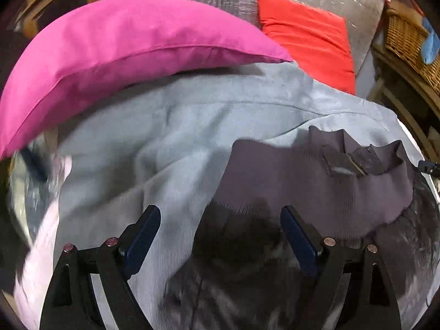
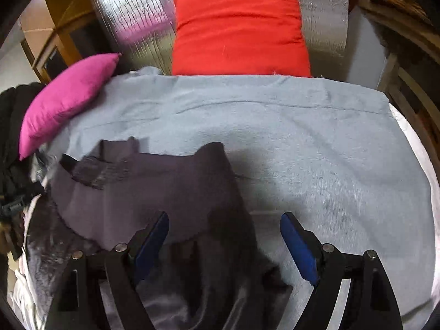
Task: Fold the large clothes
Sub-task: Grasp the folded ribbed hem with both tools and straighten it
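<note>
A dark purple-grey knit garment (image 1: 316,192) with a furry dark lower part lies on a light blue blanket (image 1: 165,137). My left gripper (image 1: 220,220) is open just above the garment's lower edge, holding nothing. In the right wrist view the garment (image 2: 165,192) lies at lower left on the blanket (image 2: 302,137). My right gripper (image 2: 224,227) is open over the garment's right edge, holding nothing.
A pink cushion (image 1: 123,55) and a red cushion (image 1: 308,38) lie at the back against a silver quilted backrest (image 2: 132,8). A wicker basket (image 1: 407,38) stands at right on a wooden frame. White fabric (image 1: 41,247) lies at left. Dark clothes (image 2: 13,126) sit at far left.
</note>
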